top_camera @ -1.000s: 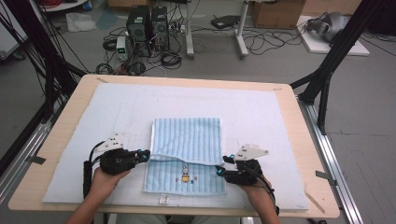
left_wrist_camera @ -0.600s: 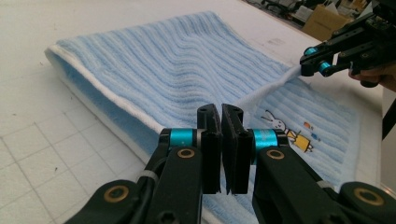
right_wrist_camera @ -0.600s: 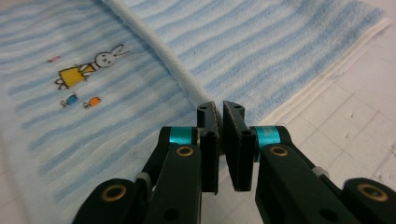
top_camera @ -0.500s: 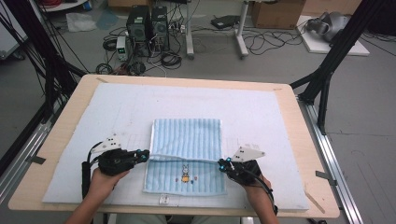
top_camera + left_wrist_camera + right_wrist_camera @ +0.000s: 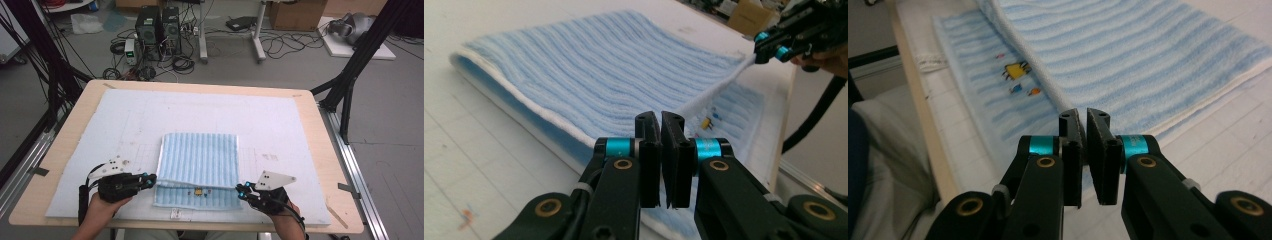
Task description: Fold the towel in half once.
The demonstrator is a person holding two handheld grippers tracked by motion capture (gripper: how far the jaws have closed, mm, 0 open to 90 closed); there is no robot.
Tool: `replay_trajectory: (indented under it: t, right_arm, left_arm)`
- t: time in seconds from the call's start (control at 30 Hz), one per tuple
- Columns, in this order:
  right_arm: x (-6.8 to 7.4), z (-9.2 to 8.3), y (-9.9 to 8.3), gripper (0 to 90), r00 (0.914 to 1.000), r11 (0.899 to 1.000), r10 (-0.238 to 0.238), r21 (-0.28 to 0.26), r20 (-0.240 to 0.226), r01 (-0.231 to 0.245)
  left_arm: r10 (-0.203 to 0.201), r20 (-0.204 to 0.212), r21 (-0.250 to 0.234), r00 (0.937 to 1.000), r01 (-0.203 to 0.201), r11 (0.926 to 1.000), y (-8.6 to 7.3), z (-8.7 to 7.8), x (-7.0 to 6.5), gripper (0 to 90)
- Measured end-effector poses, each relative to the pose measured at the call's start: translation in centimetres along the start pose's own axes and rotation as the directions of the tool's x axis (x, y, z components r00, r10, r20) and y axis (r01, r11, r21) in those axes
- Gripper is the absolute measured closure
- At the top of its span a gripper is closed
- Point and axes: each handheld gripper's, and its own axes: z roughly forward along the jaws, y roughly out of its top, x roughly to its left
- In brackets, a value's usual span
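Right, closest to the person, the two grippers sit at the near side of the bench (image 5: 320, 125), one at each end of the towel's loose top edge. The left gripper (image 5: 150, 178) has its jaws pressed together on the left corner of that edge. The right gripper (image 5: 241, 189) has its jaws clamped on the right corner, and from the left gripper view you can see the white hem running in a straight line across to it (image 5: 769, 47), raised a little off the layer beneath.

So where does the towel (image 5: 200, 157) stand? It lies in the middle of the white pad (image 5: 135, 115), blue and striped, doubled over on itself. The upper layer stops short of the near end, leaving a strip of the lower layer bare, with a small yellow picture (image 5: 198, 191) showing on it.

My read: one fold is in place and both corners are secured, so the grasping is done. What's left is carrying that edge to wherever the next fold goes, setting it down square and letting go. The two hands need to travel together, or the hem will skew.

Farther off, the back half of the pad lies bare, and beyond the bench the floor has computer cases (image 5: 157, 25) and loose cables (image 5: 295, 42).
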Motion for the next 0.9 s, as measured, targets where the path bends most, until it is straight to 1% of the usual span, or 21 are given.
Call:
replay_trajectory:
  t: [0.1, 0.2, 0.3, 0.37, 0.4, 0.43, 0.47, 0.5, 0.53, 0.57, 0.63, 0.67, 0.7, 0.77, 0.8, 0.83, 0.87, 0.9]
  right_arm:
    - [0.3, -0.3, -0.6, 84.5, 0.9997, 1.0, -0.008, 0.017, -0.021, 0.008]
    - [0.5, -0.4, -1.0, 84.6, 0.9993, 0.999, -0.005, 0.032, -0.038, 0.006]
    - [0.7, -0.5, -1.1, 84.5, 0.9987, 0.999, -0.009, 0.039, -0.05, 0.011]
    - [0.7, -0.5, -1.2, 83.9, 0.9983, 0.999, -0.006, 0.046, -0.059, 0.009]
    - [0.7, -0.5, -1.3, 82.5, 0.998, 0.999, -0.004, 0.05, -0.063, 0.007]
    - [0.7, -0.5, -1.3, 82.5, 0.998, 0.999, -0.004, 0.05, -0.063, 0.007]
    - [0.7, -0.4, -1.4, 78.7, 0.998, 0.999, 0.002, 0.055, -0.064, 0.002]
    - [0.4, -0.4, -1.4, 63.8, 0.9979, 0.999, 0.029, 0.046, -0.059, -0.026]
    - [0.2, -0.5, -1.4, 61.5, 0.9966, 0.998, 0.059, 0.03, -0.057, -0.058]
    - [-0.1, -0.6, -1.4, 59.2, 0.9947, 0.997, 0.077, 0.008, -0.068, -0.077]
    - [-0.4, -0.7, -1.2, 57.7, 0.9923, 0.994, 0.11, -0.023, -0.058, -0.111]
    - [-0.6, -0.6, -1.0, 57.7, 0.9927, 0.993, 0.113, -0.03, -0.042, -0.114]
    - [-0.7, -0.5, -0.9, 57.5, 0.9918, 0.992, 0.125, -0.032, -0.026, -0.126]
    - [-1.1, 0.1, -0.7, 57.5, 0.9895, 0.99, 0.142, -0.027, 0.027, -0.141]
    - [-1.3, 0.4, -0.6, 57.4, 0.9869, 0.988, 0.152, -0.023, 0.055, -0.151]
    - [-1.6, 0.6, -0.5, 56.7, 0.984, 0.988, 0.157, -0.02, 0.084, -0.156]
    - [-1.9, 0.9, -0.3, 55.4, 0.9806, 0.986, 0.165, -0.026, 0.106, -0.163]
    - [-2.3, 1.1, -0.1, 54.8, 0.9775, 0.984, 0.176, -0.034, 0.116, -0.173]
  left_arm:
    - [0.012, 0.019, 0.03, 0.9997, -0.013, 0.9995, -0.5, 0.1, -0.5, 85.8]
    - [0.008, 0.033, 0.042, 0.9994, -0.009, 0.9991, -0.8, 0.0, -0.8, 85.8]
    - [0.013, 0.042, 0.057, 0.999, -0.015, 0.9983, -1.0, -0.1, -0.9, 85.7]
    - [0.003, 0.058, 0.061, 0.9983, -0.007, 0.9981, -1.2, -0.1, -0.8, 85.1]
    - [-0.001, 0.062, 0.058, 0.9981, -0.002, 0.9983, -1.2, -0.2, -0.8, 83.8]
    - [-0.001, 0.062, 0.058, 0.9981, -0.002, 0.9983, -1.2, -0.2, -0.8, 78.5]
    - [-0.009, 0.056, 0.045, 0.9984, 0.006, 0.999, -1.3, -0.2, -0.7, 78.5]
    - [-0.037, 0.026, 0.023, 0.999, 0.036, 0.9991, -1.1, -0.4, -0.4, 58.4]
    - [-0.048, 0.012, 0.007, 0.9988, 0.048, 0.9988, -0.9, -0.5, -0.2, 53.9]
    - [-0.059, -0.006, -0.011, 0.9983, 0.059, 0.9982, -0.8, -0.6, 0.0, 51.6]
    - [-0.074, -0.037, -0.035, 0.9966, 0.072, 0.9968, -0.5, -0.6, 0.5, 49.3]
    - [-0.077, -0.051, -0.045, 0.9958, 0.074, 0.9962, -0.2, -0.6, 0.7, 49.0]
    - [-0.078, -0.069, -0.056, 0.9946, 0.074, 0.9957, 0.0, -0.6, 1.0, 49.0]
    - [-0.084, -0.094, -0.068, 0.9921, 0.077, 0.9947, 0.6, -0.4, 1.7, 49.0]
    - [-0.083, -0.112, -0.069, 0.9903, 0.075, 0.9948, 0.8, -0.2, 2.1, 49.1]
    - [-0.09, -0.122, -0.072, 0.9885, 0.081, 0.9941, 1.1, 0.0, 2.5, 49.1]
    - [-0.092, -0.129, -0.068, 0.9874, 0.084, 0.9941, 1.4, 0.3, 2.9, 49.1]
    - [-0.098, -0.139, -0.071, 0.9855, 0.088, 0.9935, 1.6, 0.6, 3.3, 49.1]
